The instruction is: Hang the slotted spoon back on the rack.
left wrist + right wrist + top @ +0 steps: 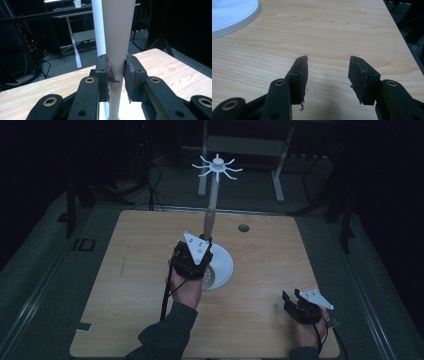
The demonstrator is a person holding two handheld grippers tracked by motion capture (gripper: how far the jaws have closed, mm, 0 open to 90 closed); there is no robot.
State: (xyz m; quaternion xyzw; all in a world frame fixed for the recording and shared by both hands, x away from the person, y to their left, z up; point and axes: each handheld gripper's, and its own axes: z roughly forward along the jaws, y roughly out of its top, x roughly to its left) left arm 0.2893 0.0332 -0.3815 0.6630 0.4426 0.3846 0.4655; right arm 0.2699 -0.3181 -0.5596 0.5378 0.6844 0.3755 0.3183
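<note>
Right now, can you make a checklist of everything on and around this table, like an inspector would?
Surface: wooden table, a small round hole near its far edge.
Job's things: tall post with a white spiky top, standing on a round white base.
Clutter: nothing seen.
Grippers: left gripper shut on the post low down; right gripper open over bare wood, holding nothing.
Cables: one trails from the left gripper along the sleeve.
Surroundings: dark room, a white desk frame behind the table.
</note>
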